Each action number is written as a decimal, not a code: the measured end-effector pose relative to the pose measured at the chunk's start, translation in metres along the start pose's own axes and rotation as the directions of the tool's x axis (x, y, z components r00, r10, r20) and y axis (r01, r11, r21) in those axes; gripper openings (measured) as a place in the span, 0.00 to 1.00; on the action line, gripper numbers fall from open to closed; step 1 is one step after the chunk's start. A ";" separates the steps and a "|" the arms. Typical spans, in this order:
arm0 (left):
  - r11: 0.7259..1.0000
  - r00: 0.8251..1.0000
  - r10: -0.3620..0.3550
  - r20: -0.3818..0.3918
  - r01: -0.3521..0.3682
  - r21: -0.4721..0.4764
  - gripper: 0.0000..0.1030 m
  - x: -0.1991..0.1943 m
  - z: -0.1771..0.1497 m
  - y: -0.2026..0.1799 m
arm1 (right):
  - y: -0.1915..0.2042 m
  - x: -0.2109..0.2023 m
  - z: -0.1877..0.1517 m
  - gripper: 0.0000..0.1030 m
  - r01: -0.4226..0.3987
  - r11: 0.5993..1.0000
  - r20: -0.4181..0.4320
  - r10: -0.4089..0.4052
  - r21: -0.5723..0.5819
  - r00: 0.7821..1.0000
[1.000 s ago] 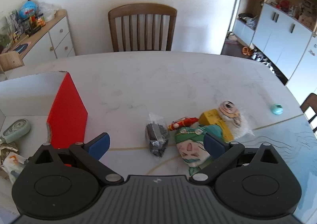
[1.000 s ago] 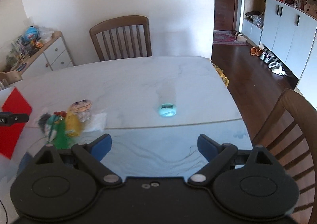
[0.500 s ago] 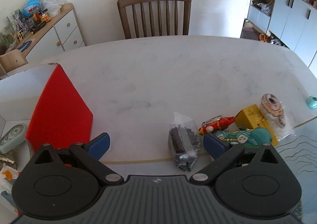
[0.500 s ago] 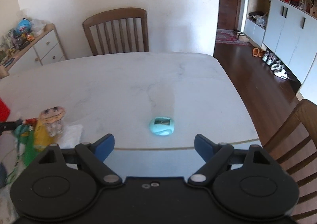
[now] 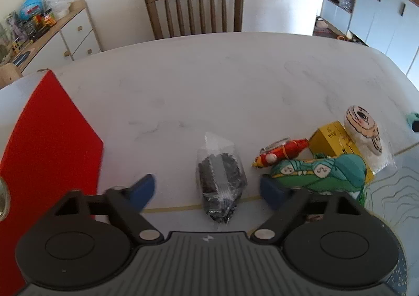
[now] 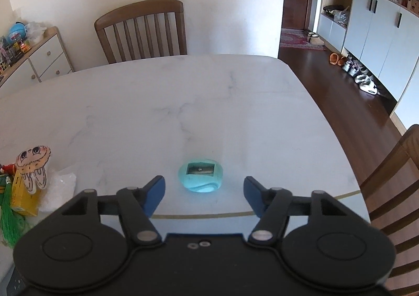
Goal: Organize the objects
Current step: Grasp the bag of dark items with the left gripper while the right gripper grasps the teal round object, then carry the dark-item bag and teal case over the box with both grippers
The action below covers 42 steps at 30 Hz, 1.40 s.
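A clear bag of dark pieces [image 5: 221,180] lies on the white marble table [image 5: 209,81] between the blue pads of my left gripper [image 5: 208,190]; the jaws are closing and the pads stand apart from the bag. To its right lie a red toy [image 5: 282,150], a green plush [image 5: 319,173], a yellow box [image 5: 330,139] and a round plush face [image 5: 362,128]. My right gripper [image 6: 204,195] is closing around a teal pencil sharpener [image 6: 200,175], which sits just beyond the pads, untouched.
A red board [image 5: 47,144] lies at the left. A wooden chair [image 5: 195,8] stands behind the table and another chair [image 6: 395,180] at the right edge. The plush face [image 6: 32,167] and yellow box [image 6: 25,196] sit at the left in the right wrist view.
Both grippers have sunk toward the table and their jaws have narrowed. The dark bag now lies between the left pads; the sharpener has come up close to the right pads.
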<state>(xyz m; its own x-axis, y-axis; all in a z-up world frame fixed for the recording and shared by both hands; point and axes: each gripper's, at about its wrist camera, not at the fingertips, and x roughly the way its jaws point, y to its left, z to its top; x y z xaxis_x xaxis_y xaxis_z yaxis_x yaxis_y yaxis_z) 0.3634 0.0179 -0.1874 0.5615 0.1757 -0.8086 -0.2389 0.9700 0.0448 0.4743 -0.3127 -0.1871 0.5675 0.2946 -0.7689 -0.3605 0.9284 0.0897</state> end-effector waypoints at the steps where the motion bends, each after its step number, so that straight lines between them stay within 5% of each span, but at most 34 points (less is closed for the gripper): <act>1: 1.000 1.000 -0.002 -0.003 0.002 0.004 0.69 0.000 -0.001 -0.002 | 0.001 0.001 0.000 0.60 0.002 1.000 0.002 -0.002 -0.003 1.000; 8: 1.000 1.000 -0.028 0.009 0.028 0.009 0.45 -0.003 -0.003 -0.005 | 0.004 0.004 0.000 0.48 0.008 1.000 0.009 -0.008 -0.011 1.000; 13: 0.999 0.999 -0.031 0.013 0.031 -0.004 0.36 -0.007 -0.002 -0.004 | 0.006 0.006 0.001 0.37 0.010 1.000 0.011 -0.010 -0.011 1.000; 19: 0.999 0.999 -0.033 0.009 0.033 0.014 0.26 -0.012 -0.002 -0.007 | 0.006 0.003 0.000 0.36 0.016 1.000 0.021 -0.015 -0.008 1.000; 42: 0.994 0.993 -0.107 0.052 0.109 -0.034 0.24 -0.099 -0.011 0.009 | 0.069 -0.123 -0.014 0.36 -0.133 0.988 0.070 0.139 -0.078 0.988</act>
<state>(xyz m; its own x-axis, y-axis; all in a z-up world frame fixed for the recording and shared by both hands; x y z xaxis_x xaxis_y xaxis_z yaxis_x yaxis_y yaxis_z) 0.2971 0.0070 -0.1130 0.6242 0.0794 -0.7772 -0.2029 0.9772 -0.0631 0.3690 -0.2882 -0.0950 0.5626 0.4357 -0.7026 -0.4894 0.8605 0.1418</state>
